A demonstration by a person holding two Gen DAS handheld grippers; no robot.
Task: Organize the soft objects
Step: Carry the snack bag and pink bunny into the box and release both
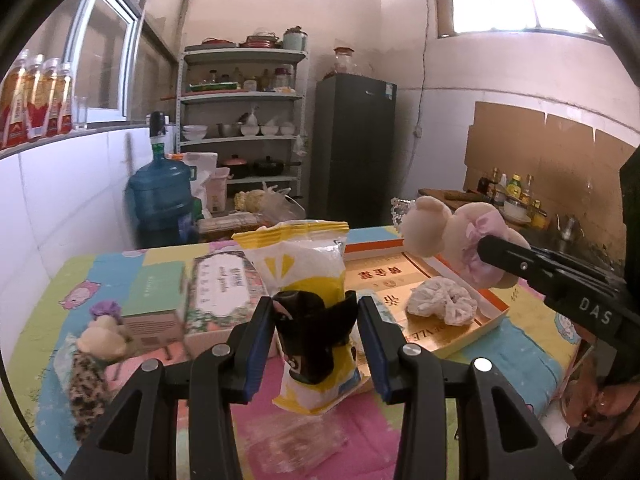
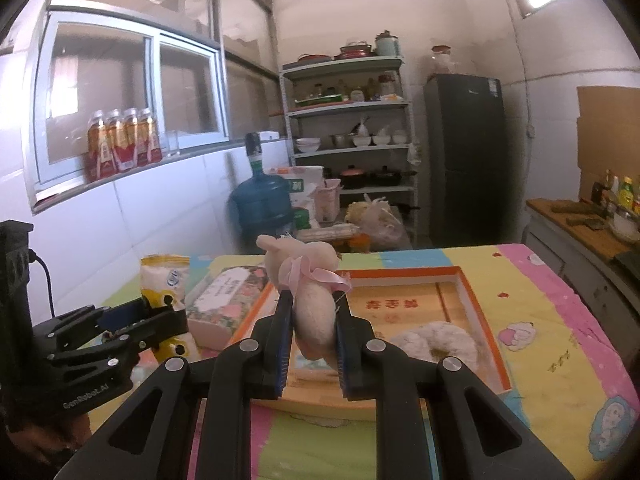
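Pastel patchwork cloth (image 2: 532, 280) with cartoon prints covers the table beneath both grippers, in a white-tiled kitchen. Beyond the fingertips stand a metal shelf rack (image 1: 242, 120) of bowls, pots and jars, a dark fridge (image 1: 354, 148) to its right, and a blue water jug (image 1: 162, 200) on the floor to its left. A row of red-labelled bottles (image 2: 124, 146) sits on the window ledge up to the left.

The left gripper (image 1: 316, 316) is pinching a yellow-and-white snack bag (image 1: 306, 304) with a black figure printed on it, held upright between its blue pads above the cloth. The right gripper (image 2: 312, 320) is clamped on a pale pink plush bear (image 2: 314, 316) with a pink ribbon, lifted above the near edge of an orange-rimmed shallow box (image 2: 472, 292).

Inside that box, ahead and to the right of the right gripper, lies a white fluffy scrunchie (image 2: 436, 340). Left of the box, between the two grippers, rests a floral tissue box (image 2: 228, 300); a pale green carton (image 1: 154, 300) stands just beyond it to the left. Near the left gripper's left side lies a small doll in a leopard-print dress (image 1: 94, 356). Crinkled clear plastic (image 1: 292, 436) lies under the left gripper's jaws. A counter with sauce bottles (image 1: 516, 192) runs along the far right wall.
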